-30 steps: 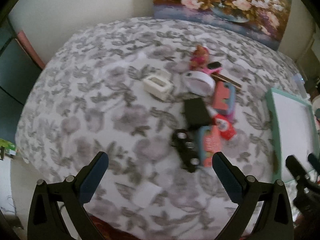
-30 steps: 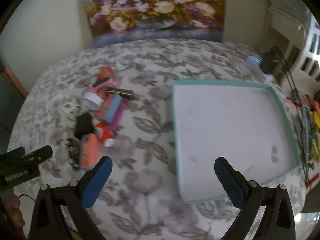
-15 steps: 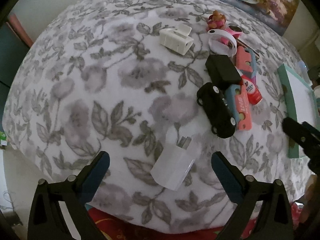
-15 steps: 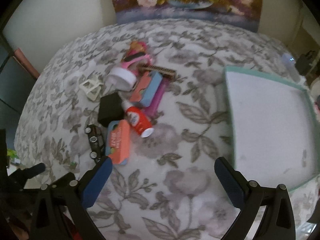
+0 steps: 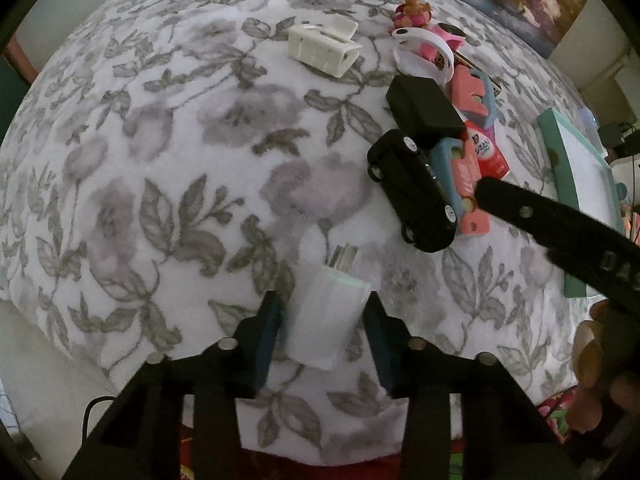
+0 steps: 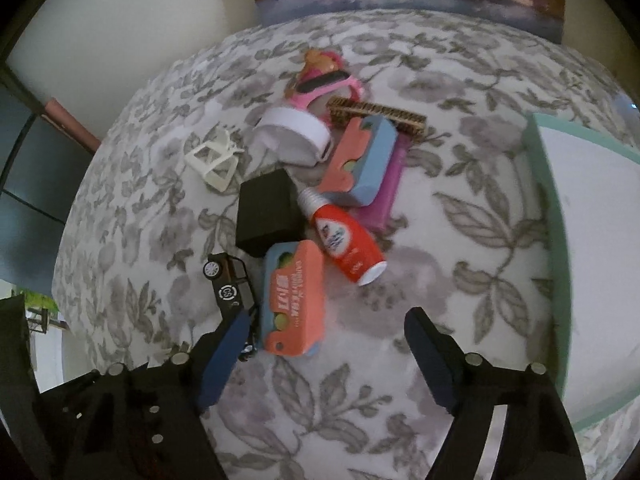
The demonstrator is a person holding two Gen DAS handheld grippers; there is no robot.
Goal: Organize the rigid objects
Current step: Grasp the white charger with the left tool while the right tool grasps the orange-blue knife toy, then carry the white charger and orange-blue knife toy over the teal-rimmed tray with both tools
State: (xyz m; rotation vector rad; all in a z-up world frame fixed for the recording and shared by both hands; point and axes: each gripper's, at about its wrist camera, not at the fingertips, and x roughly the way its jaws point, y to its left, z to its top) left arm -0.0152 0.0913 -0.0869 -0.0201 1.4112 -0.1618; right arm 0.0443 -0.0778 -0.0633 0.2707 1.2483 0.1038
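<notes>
My left gripper (image 5: pixel 323 312) stands around a white plug adapter (image 5: pixel 326 318) that lies on the floral cloth; its jaws are narrowed close to the adapter's sides, with a thin gap still showing. My right gripper (image 6: pixel 326 330) is open and empty, just in front of an orange and blue card pack (image 6: pixel 292 296) and a black toy car (image 6: pixel 230 284). The car also shows in the left wrist view (image 5: pixel 412 196). A black box (image 6: pixel 268 212), a red tube (image 6: pixel 346 244) and a white tape roll (image 6: pixel 294 136) lie in the pile behind.
A teal-rimmed white tray (image 6: pixel 560 240) lies at the right. A white clip (image 5: pixel 322 46), a pink watch (image 6: pixel 324 82), a wooden comb (image 6: pixel 376 114) and a second card pack (image 6: pixel 360 160) lie farther back. The table's front edge is just below the left gripper.
My left gripper has come down around the white adapter and its jaws have narrowed from wide open. My right gripper has moved left and closer to the pile.
</notes>
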